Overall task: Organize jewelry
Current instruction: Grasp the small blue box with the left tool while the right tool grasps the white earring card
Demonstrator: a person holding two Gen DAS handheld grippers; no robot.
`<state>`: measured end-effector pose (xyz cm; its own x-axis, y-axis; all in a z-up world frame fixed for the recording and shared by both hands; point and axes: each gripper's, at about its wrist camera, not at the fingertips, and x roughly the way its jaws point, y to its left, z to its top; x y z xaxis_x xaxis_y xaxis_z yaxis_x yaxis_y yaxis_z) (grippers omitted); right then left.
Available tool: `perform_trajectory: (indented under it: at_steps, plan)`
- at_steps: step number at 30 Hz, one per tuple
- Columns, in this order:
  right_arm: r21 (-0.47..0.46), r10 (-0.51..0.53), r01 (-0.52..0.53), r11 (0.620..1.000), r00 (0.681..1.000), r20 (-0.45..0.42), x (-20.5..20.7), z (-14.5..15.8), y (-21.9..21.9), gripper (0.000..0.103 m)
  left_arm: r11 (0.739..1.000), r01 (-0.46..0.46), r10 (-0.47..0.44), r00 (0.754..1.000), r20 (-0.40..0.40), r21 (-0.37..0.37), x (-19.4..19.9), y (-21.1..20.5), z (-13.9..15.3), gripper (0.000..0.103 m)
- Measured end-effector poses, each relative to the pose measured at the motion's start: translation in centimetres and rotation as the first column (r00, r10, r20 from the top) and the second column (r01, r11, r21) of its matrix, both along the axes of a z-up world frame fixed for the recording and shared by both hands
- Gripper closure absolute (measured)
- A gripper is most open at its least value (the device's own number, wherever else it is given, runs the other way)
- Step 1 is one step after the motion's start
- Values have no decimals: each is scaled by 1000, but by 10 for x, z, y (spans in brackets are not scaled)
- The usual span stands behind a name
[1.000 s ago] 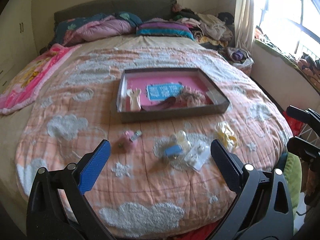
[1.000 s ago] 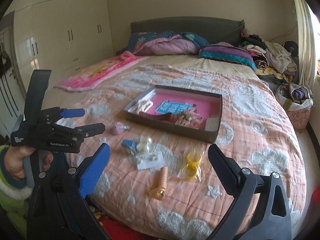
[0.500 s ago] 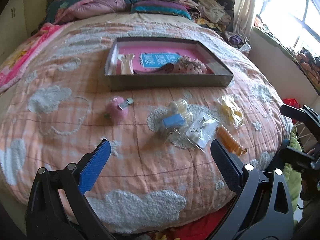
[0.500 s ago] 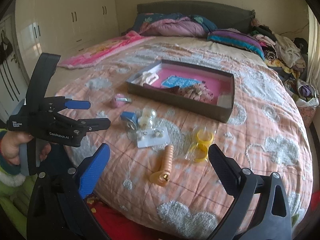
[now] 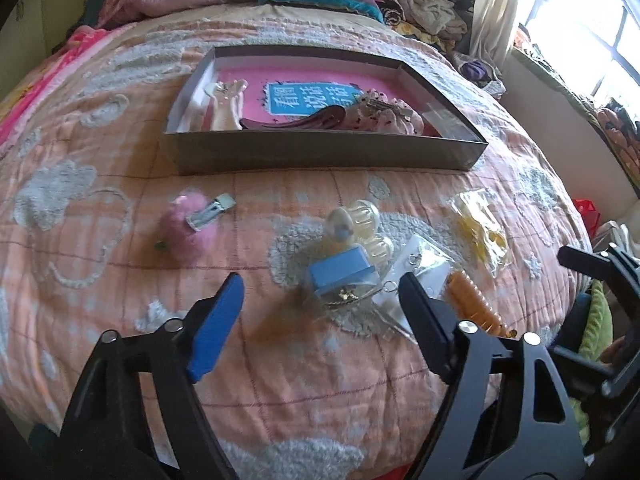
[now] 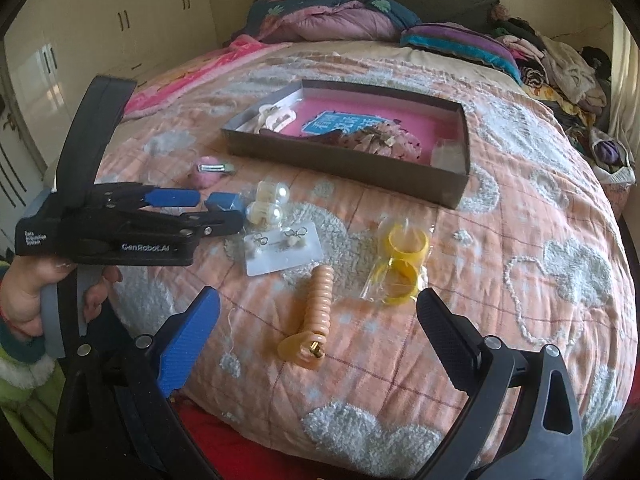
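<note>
A small blue box (image 5: 340,276) lies on the peach quilt among clear claw clips (image 5: 356,220) and an earring card (image 5: 420,272). My left gripper (image 5: 320,284) hovers just over the blue box. Its jaws are closing, with the box between the tips and the pads not touching it. From the right wrist, the left gripper (image 6: 224,210) shows side-on at that box (image 6: 230,200). My right gripper (image 6: 318,294) stands open above an orange coil bracelet (image 6: 320,300). Yellow bangles in a bag (image 6: 404,260) lie beside the bracelet.
A shallow grey box (image 5: 320,156) with a pink liner sits mid-bed and holds several hair pieces. A pink fuzzy clip (image 5: 192,228) lies to the left. Pillows and piled clothes (image 6: 560,60) crowd the head of the bed. The bed's front edge is right under both grippers.
Both grippers have sunk toward the bed and tilted down, so the loose items look larger and nearer. The left jaws have narrowed from wide open.
</note>
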<state>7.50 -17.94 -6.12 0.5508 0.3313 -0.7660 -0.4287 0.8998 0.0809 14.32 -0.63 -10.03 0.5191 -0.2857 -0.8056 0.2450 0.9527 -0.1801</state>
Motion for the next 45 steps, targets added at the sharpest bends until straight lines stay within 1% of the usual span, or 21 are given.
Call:
perform_trajectory:
  at_steps: [1,2,3,4,5,6,11,15,17,22,23,24,26,27,28,30,34,37,41,45]
  plan:
    - [-5,9,-9,1000,1000,-1,1,-2,3,5,1000,4,-4,1000,-1,-5,1,0,-1,46]
    - [-9,17,-17,1000,1000,-1,2,-2,5,5,1000,8,-8,1000,-5,-9,2,-1,-2,49]
    - [-19,25,-25,999,1000,0,3,-4,9,5,1000,12,-13,1000,-9,-12,3,-1,-3,56]
    - [-27,32,-32,999,999,2,4,-5,12,5,1000,16,-16,1000,-17,-18,4,-1,-5,64]
    - [-33,47,-47,998,999,6,5,-6,16,5,999,19,-20,1000,-24,-28,5,-1,-6,69]
    - [-40,62,-61,997,998,10,7,-7,20,5,999,20,-21,999,-27,-32,6,0,-7,71]
    - [-94,131,-130,987,991,8,19,-20,45,5,999,25,-26,1000,-12,-40,4,3,-3,74]
    - [-116,179,-177,977,984,1,34,-30,64,5,999,20,-19,1000,7,-44,2,8,5,75]
    - [-114,188,-188,975,982,-14,44,-36,72,5,999,17,-16,1000,13,-47,1,11,9,75]
    - [-102,173,-179,979,983,-66,65,-52,79,6,999,0,1,1000,26,-54,-2,22,17,75]
    - [-102,169,-176,979,983,-76,68,-55,79,11,998,-7,8,1000,26,-58,-3,26,18,75]
    - [-101,169,-177,979,982,-86,70,-57,80,23,998,-11,12,1000,27,-59,-3,28,19,75]
    - [-88,168,-177,980,981,-97,71,-60,79,24,998,-25,26,999,31,-57,-4,35,21,75]
    - [-85,169,-177,981,981,-92,70,-59,78,32,998,-30,32,999,33,-55,-4,37,21,75]
    - [-80,172,-179,981,981,-87,68,-57,78,36,998,-36,38,999,35,-54,-4,40,22,75]
    - [-68,168,-174,982,982,-86,65,-53,76,38,998,-46,48,998,41,-47,-5,44,23,75]
    - [-31,162,-164,986,984,-69,54,-40,68,38,997,-56,59,997,55,-55,-9,49,29,75]
    - [10,156,-155,988,987,-46,43,-24,59,38,997,-57,61,996,66,-59,-12,50,34,75]
    - [18,150,-150,988,989,-6,31,-4,49,38,996,-59,65,994,84,-71,-14,49,43,75]
    - [54,120,-122,991,992,35,20,16,33,38,996,-49,57,993,105,-72,-16,44,54,75]
